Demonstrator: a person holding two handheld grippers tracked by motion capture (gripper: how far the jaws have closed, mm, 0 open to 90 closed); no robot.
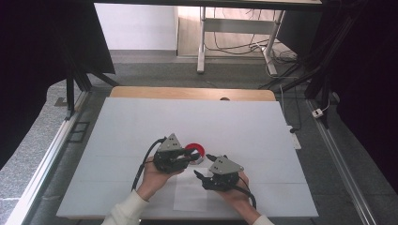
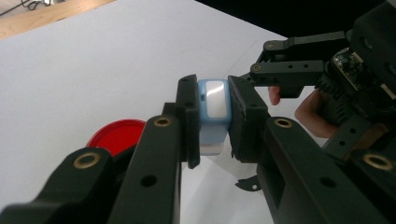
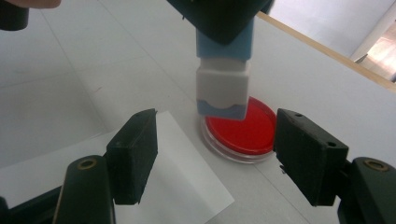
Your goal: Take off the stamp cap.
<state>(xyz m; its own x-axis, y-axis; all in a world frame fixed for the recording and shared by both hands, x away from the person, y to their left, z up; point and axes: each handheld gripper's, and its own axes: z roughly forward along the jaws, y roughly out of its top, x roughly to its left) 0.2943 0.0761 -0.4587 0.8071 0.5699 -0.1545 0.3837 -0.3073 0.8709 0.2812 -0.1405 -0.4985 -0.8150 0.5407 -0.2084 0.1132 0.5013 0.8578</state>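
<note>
The left tool (image 1: 191,157) pinches a small blue-and-white stamp (image 2: 214,116) between its two black jaws; in the left gripper view the pads press flat on either side of the stamp's light-blue body, and a shiny pale panel shows on its near face. No writing or brand mark can be read on that panel or elsewhere on the stamp. In the right gripper view the stamp (image 3: 224,79) hangs with its white lower part and blue wavy bottom edge just above a round red ink pad (image 3: 242,128) in a clear shallow dish; whether the stamp touches the pad cannot be told. The ink pad (image 1: 195,151) lies on the white bench (image 1: 141,126) near the middle, just beside the left tool's tips.

The right tool (image 3: 215,154) has its jaws spread wide with nothing between them, and it points toward the ink pad and the stamp. A white sheet of paper (image 3: 182,182) lies flat on the bench under its jaws, close beside the ink pad. In the high view the right tool (image 1: 201,178) sits to the near right of the left one, over the paper (image 1: 190,197).
</note>
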